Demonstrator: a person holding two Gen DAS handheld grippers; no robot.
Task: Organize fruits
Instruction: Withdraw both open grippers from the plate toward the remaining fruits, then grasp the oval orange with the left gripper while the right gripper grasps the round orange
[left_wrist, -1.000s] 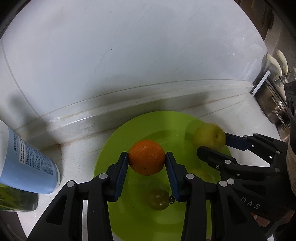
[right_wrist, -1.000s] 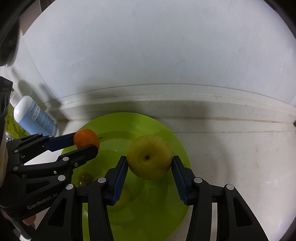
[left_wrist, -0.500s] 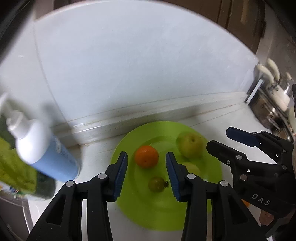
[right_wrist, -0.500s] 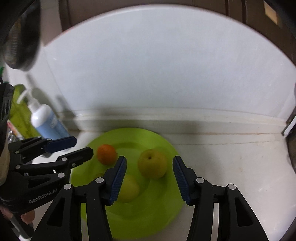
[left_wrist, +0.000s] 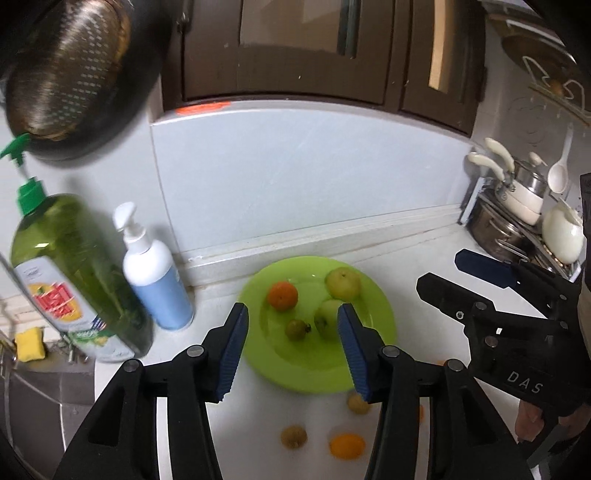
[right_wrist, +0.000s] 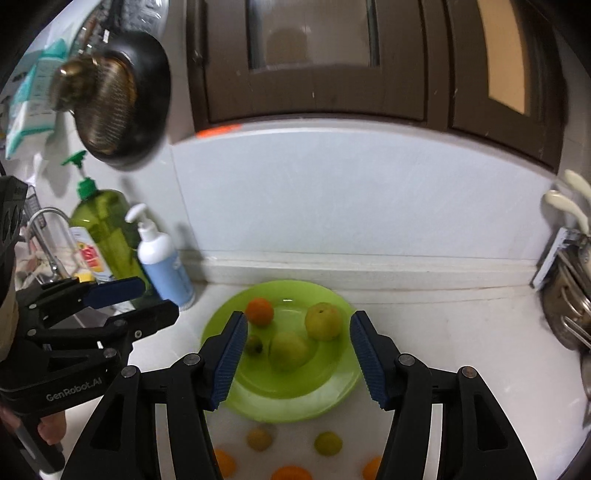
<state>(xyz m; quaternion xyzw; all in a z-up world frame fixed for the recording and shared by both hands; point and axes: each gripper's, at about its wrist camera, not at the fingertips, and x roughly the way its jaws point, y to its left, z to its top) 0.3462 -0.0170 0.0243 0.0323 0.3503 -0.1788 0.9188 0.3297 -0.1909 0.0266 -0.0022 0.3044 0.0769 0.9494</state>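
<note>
- Left wrist view: the left gripper (left_wrist: 291, 347) hangs above the near edge of a lime-green plate (left_wrist: 380, 314), its blue-padded jaws spread wide and gripping nothing.
- On the plate sit an orange (left_wrist: 283, 295), a yellow-green apple (left_wrist: 342, 283), a second pale green fruit (left_wrist: 327, 319) just beside it, and a small dark-green fruit (left_wrist: 296, 329).
- Loose fruit lies on the white counter (left_wrist: 413, 258) in front of the plate: a small brownish one (left_wrist: 293, 436), an orange one (left_wrist: 346, 446) and a yellowish one (left_wrist: 357, 403) partly behind the right finger.
- The right gripper (left_wrist: 439, 273) enters from the right, apart from the plate; its jaws stand apart and empty.
- A green detergent bottle (left_wrist: 74, 273) and a white-and-blue pump bottle (left_wrist: 155, 269) stand to the left against the wall; pots fill a rack (left_wrist: 517, 221) at far right.
- Right wrist view: the right gripper (right_wrist: 295, 354) is held wide over the plate (right_wrist: 221, 317), touching none of the fruit.
- The orange (right_wrist: 260, 311), apple (right_wrist: 323, 321), pale green fruit (right_wrist: 289, 350) and small dark fruit (right_wrist: 254, 345) rest on the plate.
- More fruit lies on the counter below the plate, among them two greenish pieces (right_wrist: 259, 438) and (right_wrist: 327, 443).
- The left gripper (right_wrist: 147, 301) shows at left, parted and empty.
</note>
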